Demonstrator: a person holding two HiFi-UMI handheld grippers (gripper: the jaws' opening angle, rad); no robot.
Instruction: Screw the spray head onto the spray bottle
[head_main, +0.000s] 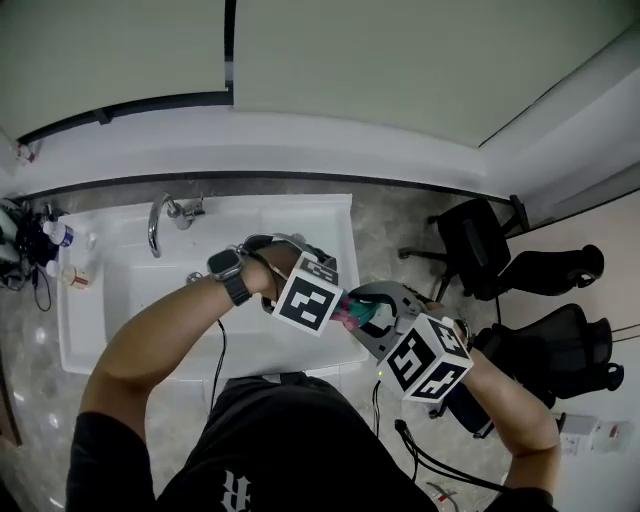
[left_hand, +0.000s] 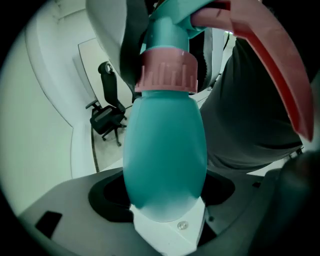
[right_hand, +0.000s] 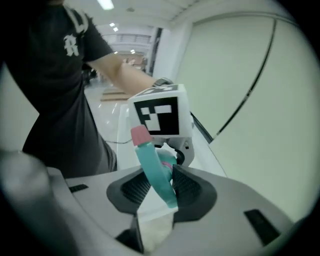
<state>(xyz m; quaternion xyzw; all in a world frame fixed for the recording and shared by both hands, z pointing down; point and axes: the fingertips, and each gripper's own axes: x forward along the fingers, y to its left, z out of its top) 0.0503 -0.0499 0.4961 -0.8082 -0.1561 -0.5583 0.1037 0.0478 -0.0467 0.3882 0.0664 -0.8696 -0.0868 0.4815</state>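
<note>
Close against the person's dark shirt, the left gripper is clamped on the lower part of a smooth, egg-shaped teal plastic spray bottle, which stands up between its jaws. A ribbed pink screw collar sits at the bottle's neck, with the teal spray head and its curved pink trigger above it. The right gripper faces it from the other side, jaws closed on the body of the spray head just below the pink nozzle. Both tools are held in the air above the near edge of the white sink basin; its chrome tap is further back, and black office chairs stand well off to the side. Whether the collar is already seated on the thread cannot be told. The main risk is probably the bottle turning or slipping within the left grip, since its rounded, glossy wall gives the pads little to bite on. If the two hands tilt relative to each other, the collar could go on crooked and jam. A grip on the head rather than the collar may also twist the head without tightening anything.
</note>
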